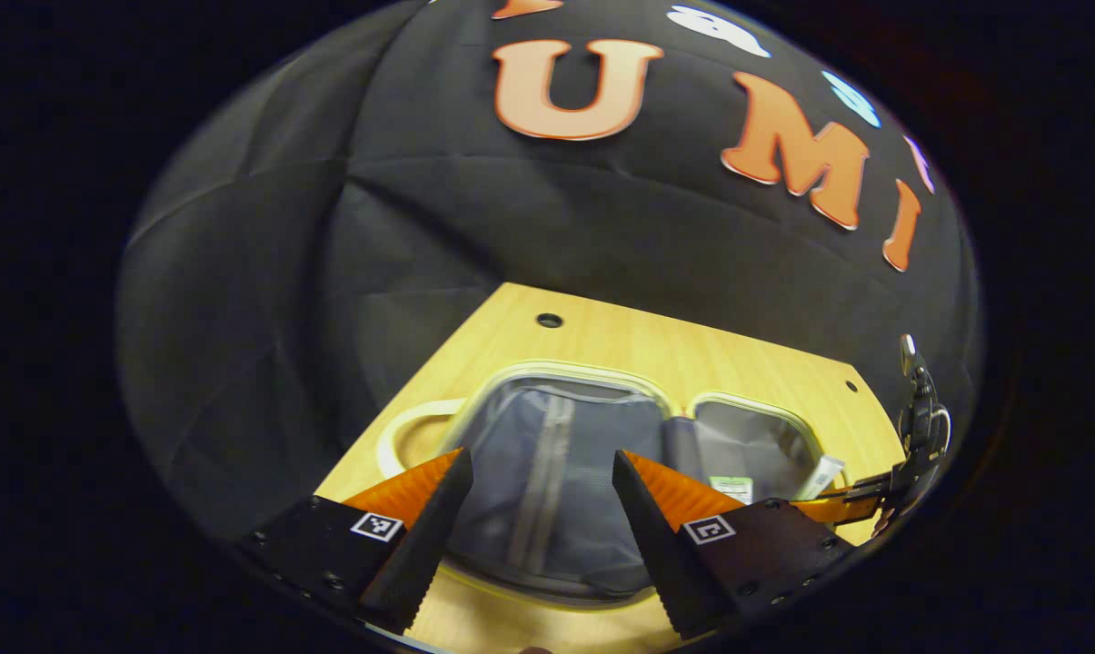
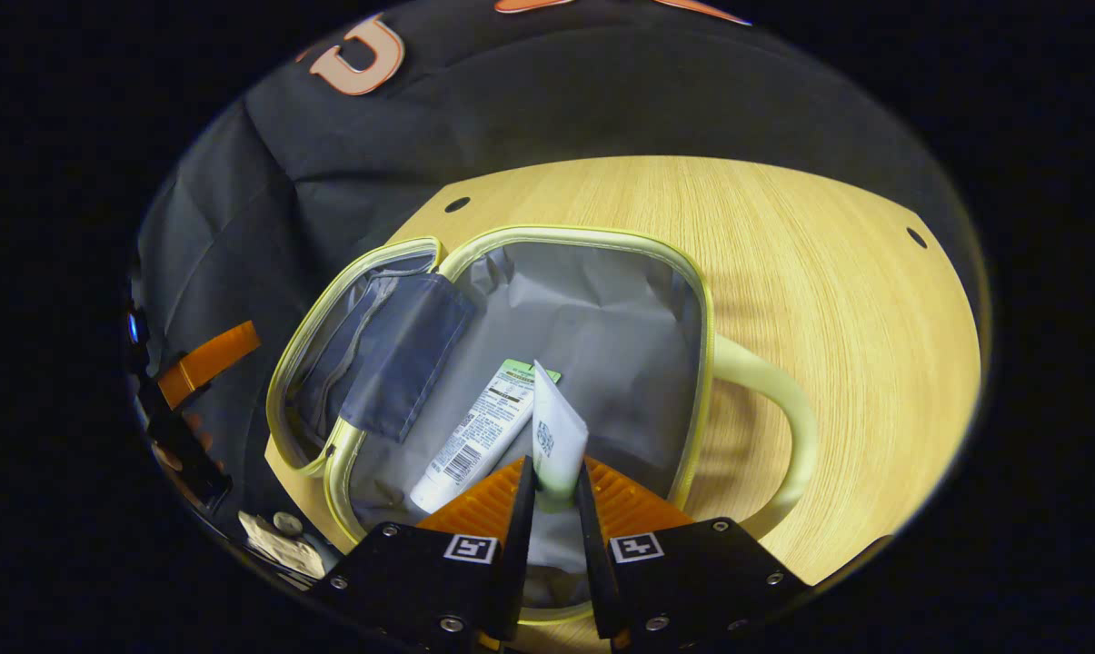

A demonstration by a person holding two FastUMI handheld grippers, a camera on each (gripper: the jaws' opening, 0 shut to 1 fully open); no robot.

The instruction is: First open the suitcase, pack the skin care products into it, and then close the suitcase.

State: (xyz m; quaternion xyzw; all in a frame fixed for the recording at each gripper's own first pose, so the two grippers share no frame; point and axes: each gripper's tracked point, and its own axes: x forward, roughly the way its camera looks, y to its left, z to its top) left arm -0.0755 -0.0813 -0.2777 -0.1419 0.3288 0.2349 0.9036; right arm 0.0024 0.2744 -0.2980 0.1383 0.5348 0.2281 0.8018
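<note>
Wooden table point(image 2: 829, 272) carries the open suitcase point(image 2: 592, 238), pale yellow rim, grey lining, both halves lying flat, handle to one side. Right gripper view: one white tube point(image 2: 474, 436) with green cap end and barcode lies in the near half; second white tube point(image 2: 554, 436) is pinched between the right gripper point(image 2: 553, 495) fingers, above that lining. Label text too small to read. Left gripper point(image 1: 542, 477) jaws spread wide, empty, over the suitcase's other half point(image 1: 556, 472).

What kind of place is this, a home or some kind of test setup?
Likely a staged recording booth: black cloth wall, bare wooden table with drilled holes, and one open suitcase as the prop.
</note>
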